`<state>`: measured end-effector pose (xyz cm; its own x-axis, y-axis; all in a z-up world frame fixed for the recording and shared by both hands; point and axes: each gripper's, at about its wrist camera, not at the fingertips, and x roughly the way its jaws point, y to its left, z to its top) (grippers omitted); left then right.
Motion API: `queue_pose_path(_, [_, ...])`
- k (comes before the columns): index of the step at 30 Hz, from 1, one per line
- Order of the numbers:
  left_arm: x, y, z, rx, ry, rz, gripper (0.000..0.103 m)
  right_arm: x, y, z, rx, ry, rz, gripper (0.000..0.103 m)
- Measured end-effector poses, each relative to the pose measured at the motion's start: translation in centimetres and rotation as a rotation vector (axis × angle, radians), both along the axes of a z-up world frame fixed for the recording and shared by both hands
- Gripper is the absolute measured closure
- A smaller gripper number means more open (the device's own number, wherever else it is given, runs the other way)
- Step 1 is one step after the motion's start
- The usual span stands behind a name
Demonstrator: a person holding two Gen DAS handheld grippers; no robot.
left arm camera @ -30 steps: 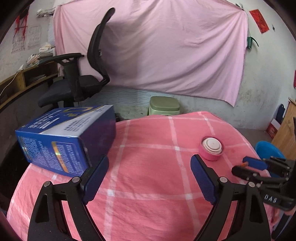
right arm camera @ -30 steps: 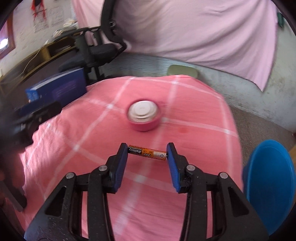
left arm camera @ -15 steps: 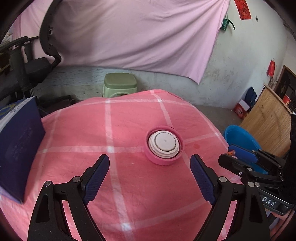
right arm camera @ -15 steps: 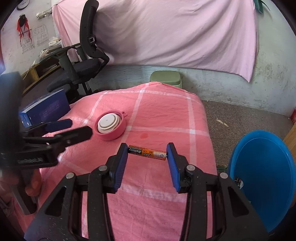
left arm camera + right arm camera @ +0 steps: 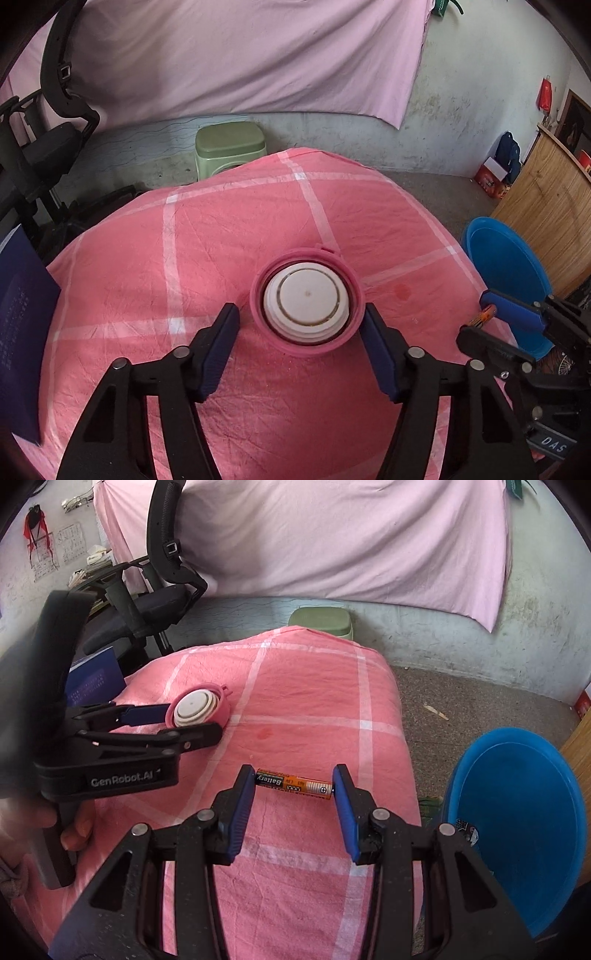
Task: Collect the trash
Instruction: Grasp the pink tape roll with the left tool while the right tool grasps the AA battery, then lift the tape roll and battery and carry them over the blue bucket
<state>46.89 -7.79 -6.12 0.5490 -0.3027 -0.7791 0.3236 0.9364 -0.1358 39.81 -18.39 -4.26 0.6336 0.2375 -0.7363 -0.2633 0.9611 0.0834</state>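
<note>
Pink plastic, round and shallow, the lid-like cap with a white ribbed centre lies flat on the pink checked cloth that covers the table. The left gripper hovers over it with its jaws spread, one blue pad on each side of the rim; the right pad looks close to the pink edge or touching it, the left pad stands a little apart. The right gripper is pinching a small orange and black cylindrical battery end to end between its pads, held level above the cloth and near the table's right edge. The round blue plastic basin stands on the floor just beside that edge and appears to be where trash goes; a small scrap already lies in it.

To do the cap well, I would centre the left gripper so both pads meet the rim at its widest line, lower until the pads sit below the top lip, then close evenly; a lopsided squeeze would likely push the cap sliding across the cloth. The battery, gripped only by its ends, may pivot, so carrying it slowly over the basin before releasing seems wise.
</note>
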Motion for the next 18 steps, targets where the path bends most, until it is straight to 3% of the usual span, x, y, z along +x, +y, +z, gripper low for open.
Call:
queue_pose_path(2, [0.2,-0.1,0.0,-0.001,0.003,-0.004,0.05,0.0,0.1,-0.1,-0.006,0.003,0.005,0.037])
queue_pose_path(13, [-1.0,0.4,0.7,-0.042,-0.007,0.014,0.051,-0.3,-0.4,0.1,0.013,-0.005,0.005,0.037])
queue_pose_path(18, [-3.7,1.7,1.9,-0.103,-0.072,0.069,0.051,-1.0,-0.7,0.7,0.032,-0.056,-0.001,0.037])
